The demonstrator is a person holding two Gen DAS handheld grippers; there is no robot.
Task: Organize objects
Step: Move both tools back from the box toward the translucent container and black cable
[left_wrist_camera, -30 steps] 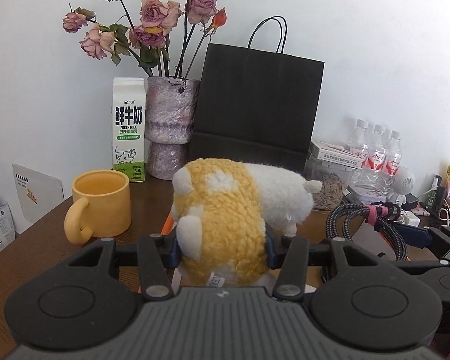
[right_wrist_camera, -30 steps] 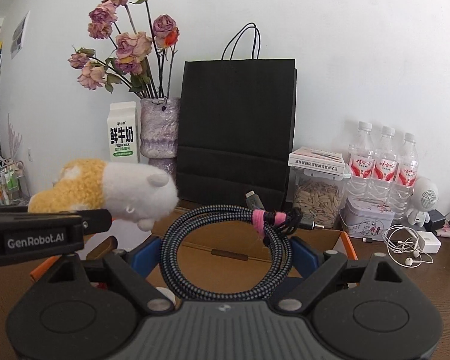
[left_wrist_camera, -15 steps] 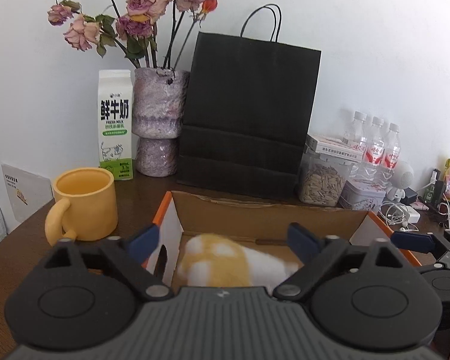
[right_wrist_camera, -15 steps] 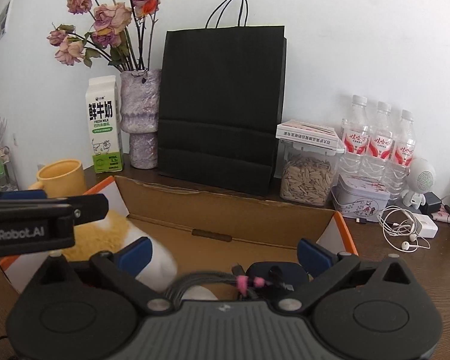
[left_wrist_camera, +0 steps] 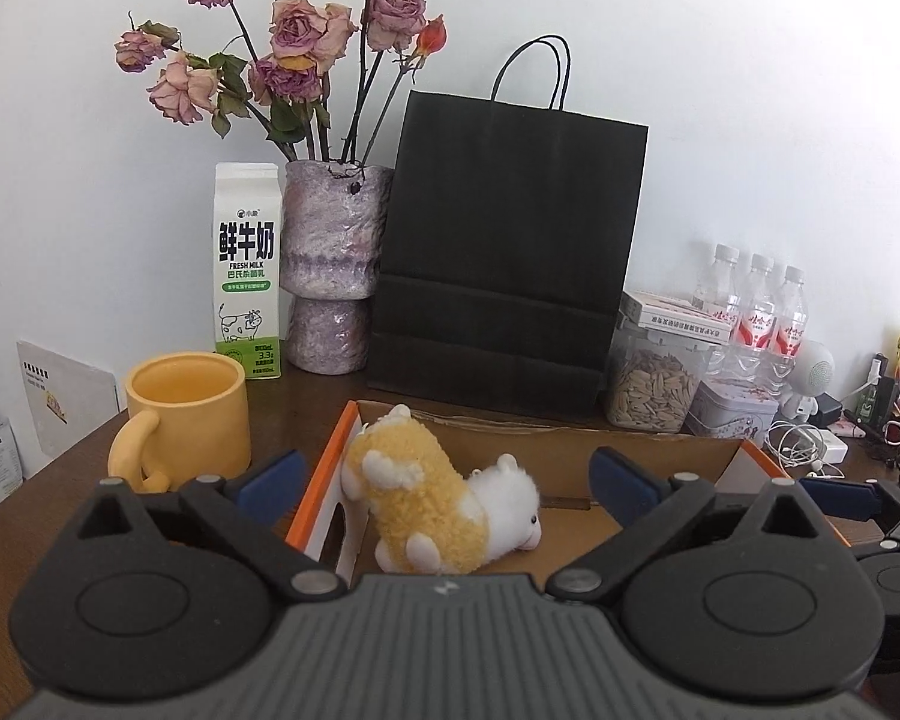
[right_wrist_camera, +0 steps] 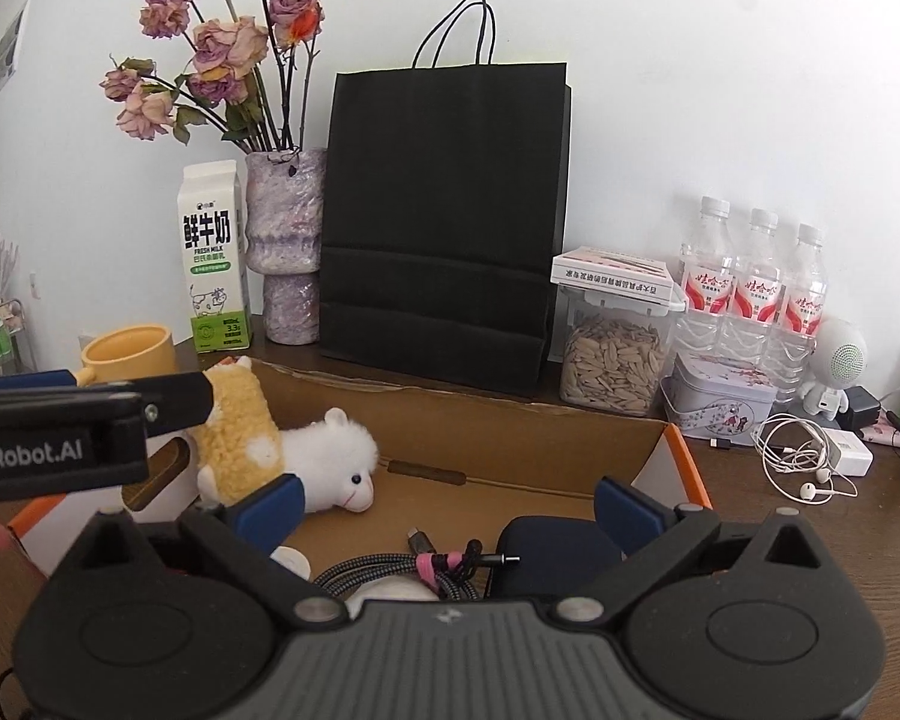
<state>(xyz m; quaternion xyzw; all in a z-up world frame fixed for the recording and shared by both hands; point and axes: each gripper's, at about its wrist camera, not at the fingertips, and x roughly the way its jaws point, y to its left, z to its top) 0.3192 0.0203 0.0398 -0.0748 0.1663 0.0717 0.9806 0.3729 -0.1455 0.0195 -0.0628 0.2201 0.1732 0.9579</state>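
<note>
A yellow and white plush sheep [left_wrist_camera: 438,504] lies in the open cardboard box [left_wrist_camera: 660,462], against its left wall; it also shows in the right wrist view [right_wrist_camera: 282,450]. My left gripper [left_wrist_camera: 450,480] is open and empty, held above the box over the sheep. My right gripper [right_wrist_camera: 450,504] is open and empty above the box's [right_wrist_camera: 540,438] near part. A coiled braided cable with a pink tie [right_wrist_camera: 414,570] lies in the box beside a dark blue object [right_wrist_camera: 546,546].
A yellow mug [left_wrist_camera: 186,414] stands left of the box. Behind it are a milk carton [left_wrist_camera: 247,270], a vase of dried roses [left_wrist_camera: 330,264] and a black paper bag [left_wrist_camera: 504,258]. A seed jar [right_wrist_camera: 615,354], water bottles [right_wrist_camera: 756,282], a tin and earphones [right_wrist_camera: 798,456] are on the right.
My left gripper let go of the plush sheep, which now lies in the box. My right gripper let go of the cable coil, which now lies in the box. Both grippers opened.
</note>
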